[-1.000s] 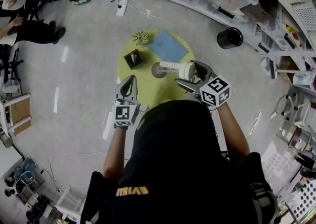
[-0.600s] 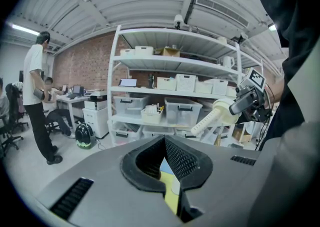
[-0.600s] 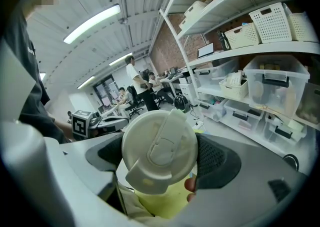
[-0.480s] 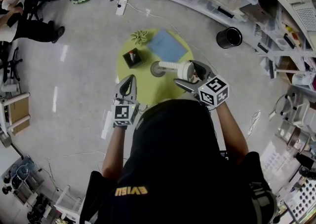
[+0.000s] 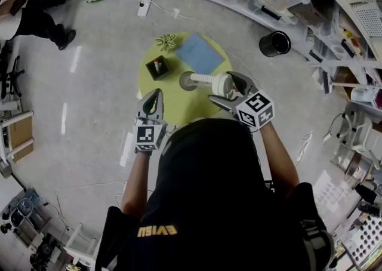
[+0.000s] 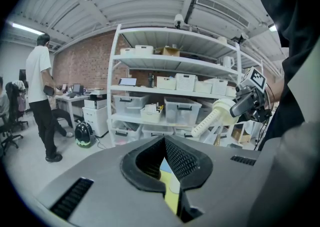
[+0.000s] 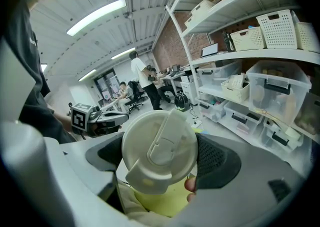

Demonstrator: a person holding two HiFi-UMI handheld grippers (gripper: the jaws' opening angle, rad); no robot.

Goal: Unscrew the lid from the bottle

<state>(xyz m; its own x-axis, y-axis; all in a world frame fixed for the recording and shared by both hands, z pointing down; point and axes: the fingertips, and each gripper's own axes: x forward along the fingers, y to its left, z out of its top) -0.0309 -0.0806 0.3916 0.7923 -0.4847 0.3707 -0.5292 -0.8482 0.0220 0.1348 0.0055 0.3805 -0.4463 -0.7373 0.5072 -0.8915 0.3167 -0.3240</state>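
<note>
bottle: clamped in right gripper, lid at its palm end, long axis running out leftward | left gripper: closed, empty, well apart on the body-end side

1. A round yellow-green table is pictured on a grey floor.
2. A blue sheet is laid flat at its far side.
3. A small green leafy ornament is set just beside the sheet.
4. A small dark box is placed near the left edge.
5. A grey round disc is seen near the centre.
</note>
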